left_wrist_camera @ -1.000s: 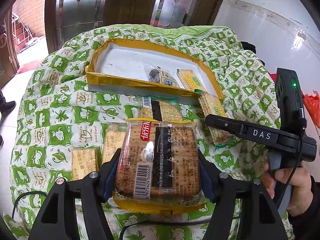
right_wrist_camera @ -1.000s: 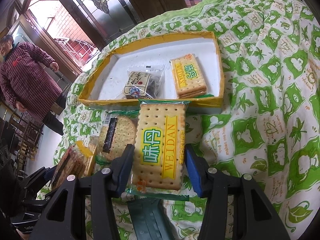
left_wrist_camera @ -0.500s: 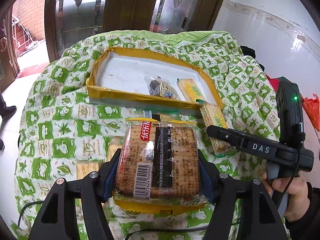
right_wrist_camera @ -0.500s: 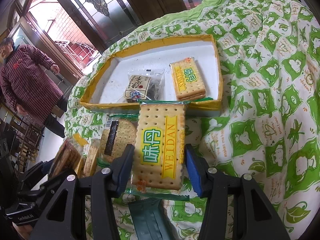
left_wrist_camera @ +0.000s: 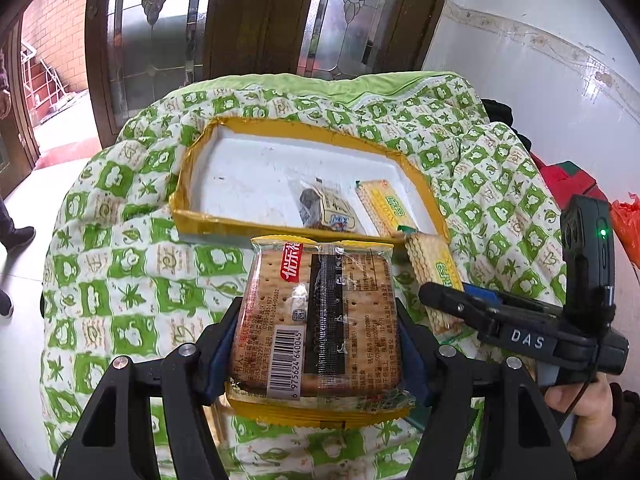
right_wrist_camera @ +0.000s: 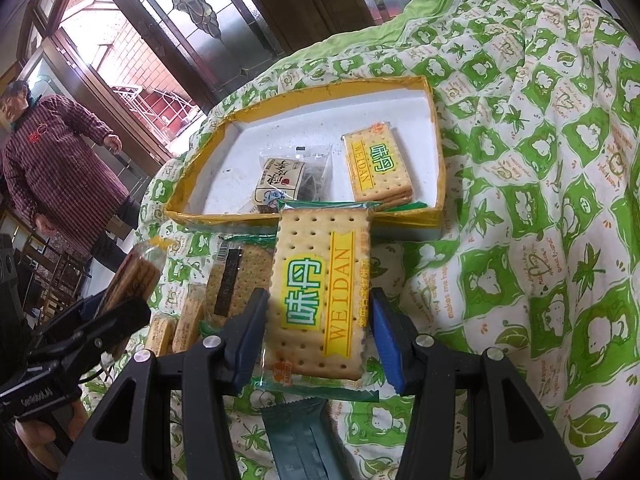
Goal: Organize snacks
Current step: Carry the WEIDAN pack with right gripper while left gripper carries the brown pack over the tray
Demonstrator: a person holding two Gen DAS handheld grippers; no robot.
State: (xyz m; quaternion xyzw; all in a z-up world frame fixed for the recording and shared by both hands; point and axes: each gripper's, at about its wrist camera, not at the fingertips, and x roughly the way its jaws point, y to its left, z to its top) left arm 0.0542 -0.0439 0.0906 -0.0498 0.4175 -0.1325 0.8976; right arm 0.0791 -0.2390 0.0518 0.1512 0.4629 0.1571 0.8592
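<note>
My left gripper is shut on a brown cracker pack with a barcode, held above the quilt in front of the yellow-rimmed white tray. My right gripper is shut on a yellow WEIDAN cracker pack, held near the tray's front edge. In the tray lie a dark snack packet and another WEIDAN pack. The right gripper and its pack also show in the left wrist view.
The green-and-white quilt covers the surface. More cracker packs lie on it left of my right gripper, and a teal wrapper lies below it. A person in a red coat stands at the left. Glass doors stand behind.
Both grippers have risen and drawn back a little with their packs; the tray looks farther and the loose packs under the left gripper have dropped out of its view.
</note>
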